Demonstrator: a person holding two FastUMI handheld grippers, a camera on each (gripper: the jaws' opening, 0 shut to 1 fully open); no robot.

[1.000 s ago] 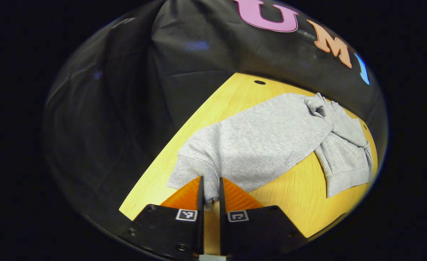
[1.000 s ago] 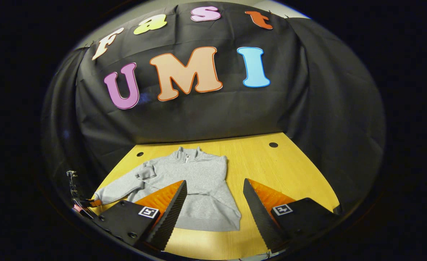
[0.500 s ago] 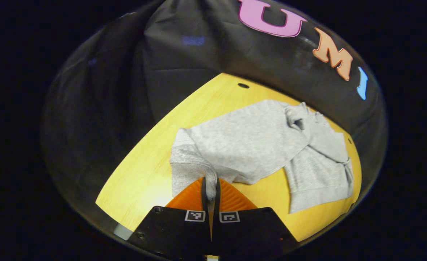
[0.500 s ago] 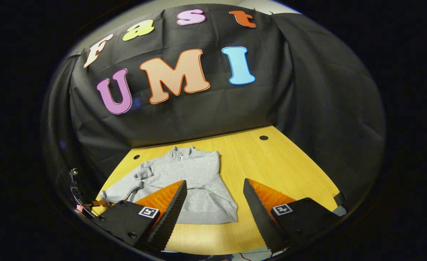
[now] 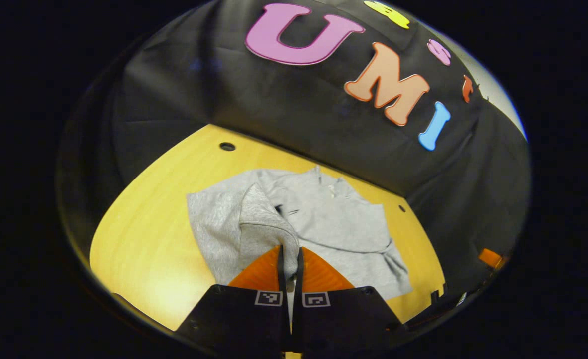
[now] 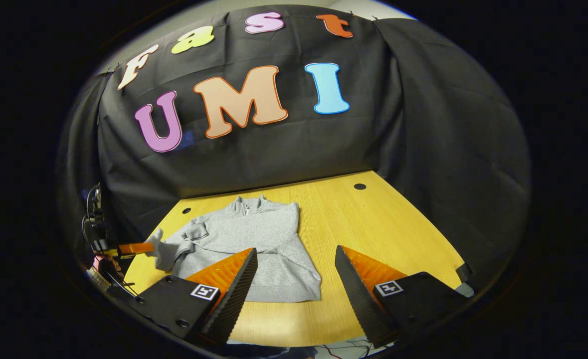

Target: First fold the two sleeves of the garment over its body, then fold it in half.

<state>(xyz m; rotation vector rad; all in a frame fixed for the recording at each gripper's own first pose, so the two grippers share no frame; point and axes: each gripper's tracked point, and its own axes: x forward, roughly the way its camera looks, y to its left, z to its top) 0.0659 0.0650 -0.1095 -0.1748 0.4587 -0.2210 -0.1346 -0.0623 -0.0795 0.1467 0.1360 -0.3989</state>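
Left gripper view shows the left gripper [image 5: 289, 259] clamped on the grey garment's sleeve cuff [image 5: 286, 244], lifted over the body [image 5: 333, 224] on the wooden table [image 5: 144, 249]; it should travel low across, while the right gripper [image 6: 294, 271] hovers spread, holding nothing.

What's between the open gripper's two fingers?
In the right gripper view, the gap of the right gripper frames the hem of the grey sweatshirt and bare wooden table. It grips nothing.
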